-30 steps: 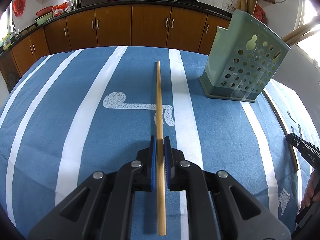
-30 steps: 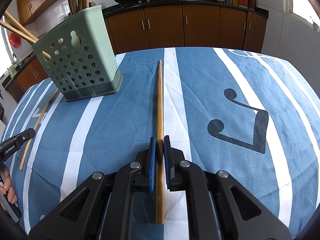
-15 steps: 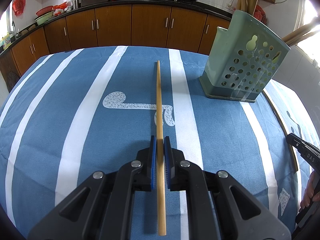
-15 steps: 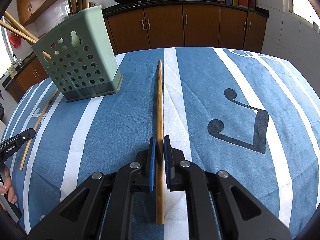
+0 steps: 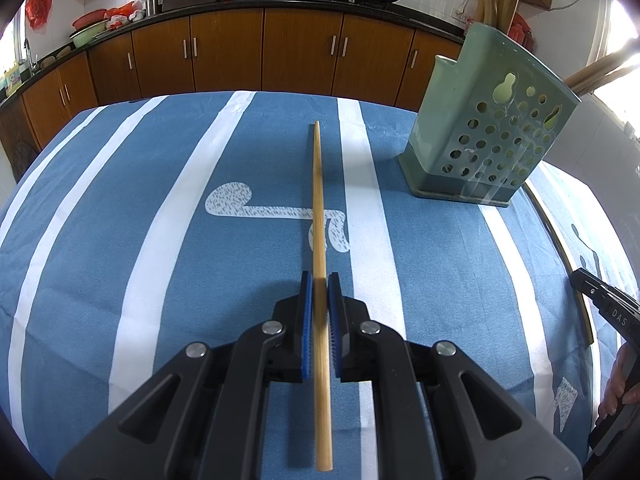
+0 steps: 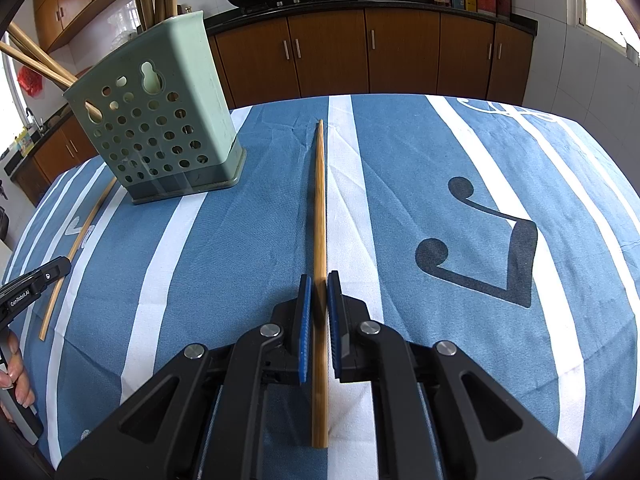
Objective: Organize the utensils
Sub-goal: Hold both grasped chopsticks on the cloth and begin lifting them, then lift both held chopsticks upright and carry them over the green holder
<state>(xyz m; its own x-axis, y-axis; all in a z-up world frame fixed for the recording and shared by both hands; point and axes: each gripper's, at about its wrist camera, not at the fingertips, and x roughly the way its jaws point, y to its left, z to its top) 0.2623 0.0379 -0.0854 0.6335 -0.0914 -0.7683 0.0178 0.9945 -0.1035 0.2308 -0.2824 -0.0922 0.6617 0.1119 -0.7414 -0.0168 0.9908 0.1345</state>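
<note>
My left gripper (image 5: 320, 280) is shut on a long wooden chopstick (image 5: 318, 208) that points forward over the blue striped tablecloth. My right gripper (image 6: 319, 282) is shut on another wooden chopstick (image 6: 320, 200), also pointing forward. A green perforated utensil holder (image 5: 486, 128) stands to the right in the left wrist view and to the left in the right wrist view (image 6: 160, 120); several chopsticks stick out of its top. One loose chopstick (image 6: 78, 248) lies on the cloth beside the holder; it also shows in the left wrist view (image 5: 560, 256).
The table (image 5: 120, 240) is covered with a blue cloth with white stripes. Brown kitchen cabinets (image 5: 300, 56) and a counter with woks stand behind it. Each gripper's tip shows at the edge of the other's view.
Nothing has clearly moved; both grippers hold their chopsticks in the same place. The left chopstick looks slightly blurred at the jaws now.
</note>
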